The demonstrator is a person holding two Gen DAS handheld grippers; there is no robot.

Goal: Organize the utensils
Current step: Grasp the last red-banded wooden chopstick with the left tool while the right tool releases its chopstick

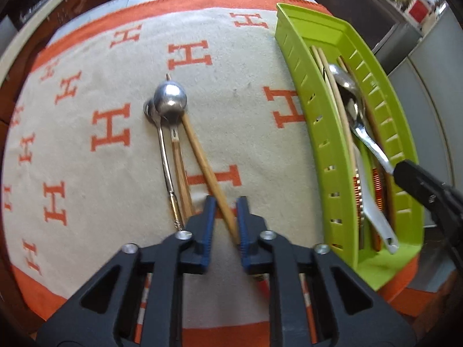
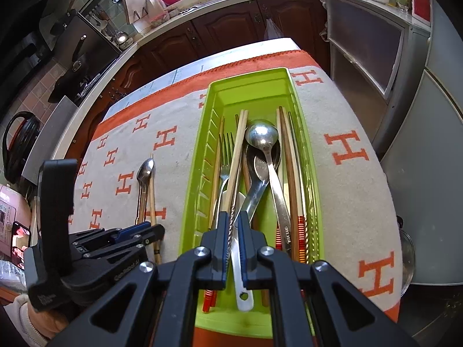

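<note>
Loose chopstick [image 1: 202, 156] lay on the orange-lettered cloth [image 1: 86, 72] beside two spoons [image 1: 169, 101]. Left gripper [image 1: 226, 225] straddled its near end, jaws slightly apart, contact unclear. Green tray [image 2: 311, 173] just to the right held forks, spoons, chopsticks. Right gripper [image 2: 233, 248] sat narrowly parted around a twisted-handle utensil [image 2: 231, 225]; grip uncertain.

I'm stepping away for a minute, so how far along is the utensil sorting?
Mostly done: the green tray already holds chopsticks, spoons and a fork. In hand: the left gripper straddles a wooden chopstick on the cloth; the right gripper is over the tray. Left: the spoons and chopsticks beside it.
</note>
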